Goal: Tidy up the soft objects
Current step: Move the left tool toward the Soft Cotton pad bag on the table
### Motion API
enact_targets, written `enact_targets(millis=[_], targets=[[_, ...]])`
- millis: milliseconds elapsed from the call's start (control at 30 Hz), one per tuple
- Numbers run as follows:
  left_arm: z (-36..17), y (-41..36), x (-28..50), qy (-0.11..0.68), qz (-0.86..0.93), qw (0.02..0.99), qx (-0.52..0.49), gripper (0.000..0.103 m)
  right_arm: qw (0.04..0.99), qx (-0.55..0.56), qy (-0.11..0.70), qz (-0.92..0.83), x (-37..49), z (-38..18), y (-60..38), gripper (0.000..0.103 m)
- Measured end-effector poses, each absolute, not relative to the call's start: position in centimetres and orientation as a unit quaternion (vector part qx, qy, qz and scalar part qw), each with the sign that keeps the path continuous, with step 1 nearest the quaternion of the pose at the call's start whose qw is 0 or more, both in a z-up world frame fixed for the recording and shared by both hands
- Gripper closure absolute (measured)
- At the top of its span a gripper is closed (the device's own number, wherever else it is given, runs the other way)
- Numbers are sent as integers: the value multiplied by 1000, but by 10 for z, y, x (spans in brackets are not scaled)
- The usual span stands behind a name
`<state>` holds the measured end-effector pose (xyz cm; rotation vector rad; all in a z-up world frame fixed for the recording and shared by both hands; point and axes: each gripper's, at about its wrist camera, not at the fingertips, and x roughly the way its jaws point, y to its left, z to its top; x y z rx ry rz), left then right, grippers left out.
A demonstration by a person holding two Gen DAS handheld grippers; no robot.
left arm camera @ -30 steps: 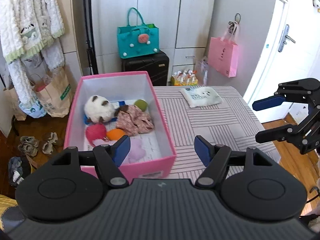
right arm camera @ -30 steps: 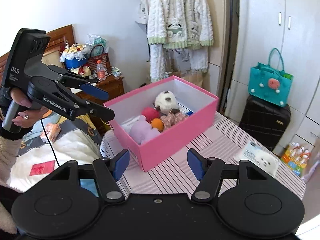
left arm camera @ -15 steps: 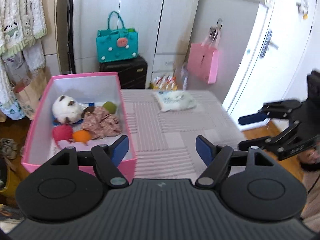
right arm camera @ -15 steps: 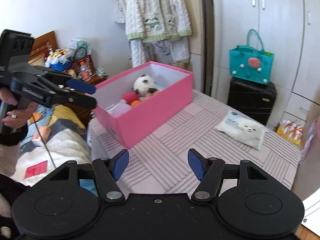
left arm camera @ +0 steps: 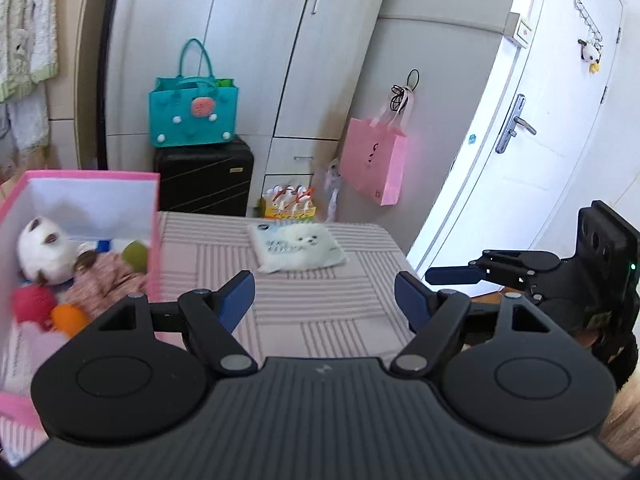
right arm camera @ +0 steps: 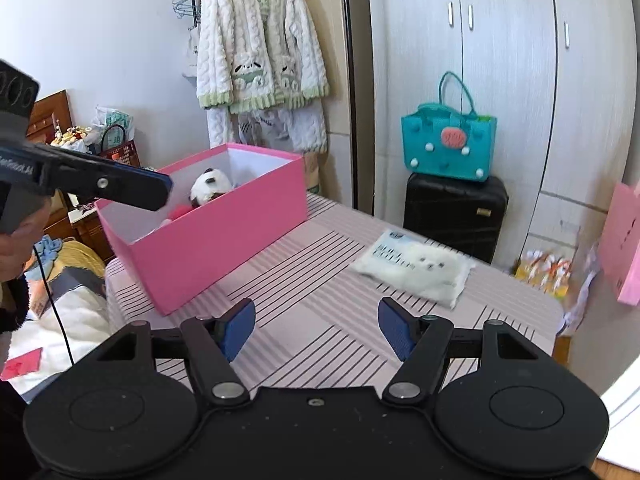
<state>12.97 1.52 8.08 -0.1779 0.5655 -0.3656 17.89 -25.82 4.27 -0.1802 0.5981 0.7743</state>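
The pink box (left arm camera: pixel 80 178) is cut off at the left edge of the left wrist view, so only its near right part shows; inside it lie a white plush toy (left arm camera: pixel 42 250), a floral cloth (left arm camera: pixel 106 284), a green ball (left arm camera: pixel 135 254), a red ball (left arm camera: pixel 32 302) and an orange ball (left arm camera: pixel 68 318), the lower contents being blurred. In the right wrist view the box wall hides most of these. The striped table cover (right arm camera: pixel 328 280) fills the centre of both views. Behind it, in the upper half, stand grey wardrobes (left arm camera: pixel 256 40), a white door (left arm camera: pixel 552 120) at upper right, a black suitcase (left arm camera: pixel 204 178) carrying a teal bag (left arm camera: pixel 194 114), and a pink paper bag (left arm camera: pixel 374 164); a white robe (right arm camera: pixel 260 48) hangs at upper centre of the right wrist view. The white packet (left arm camera: pixel 298 246), printed with a fluffy animal, lies flat on the cover at frame centre, well apart from the box. The left gripper (left arm camera: pixel 324 298) at lower centre has its jaws wide apart, holding nothing. The right gripper (right arm camera: pixel 316 330) is likewise spread wide and unloaded, its body partly cut off at the right edge of the left wrist view.
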Motion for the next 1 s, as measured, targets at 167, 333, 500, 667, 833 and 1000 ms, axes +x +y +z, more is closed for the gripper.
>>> enact_targets(millis=[167,333,500,667,833,1000], targets=[[68,-2,158,259,-160,947,-97,27,891,-87,260,362,201,34,-269,23],[48,-13,190,257,-148,948,-118,27,898,-84,260,346,223,19,-277,23],[25,-28,221,270,-119,949,-110,30,907,-75,256,327,247,6,-284,23],[10,-38,245,276,-101,950,-107,30,920,-71,251,292,273,-8,-285,24],[0,-43,268,274,-70,956,-82,34,927,-8,297,229,308,-15,-286,24],[-11,-46,291,296,-43,951,-72,38,922,28,300,242,329,-17,-282,24]])
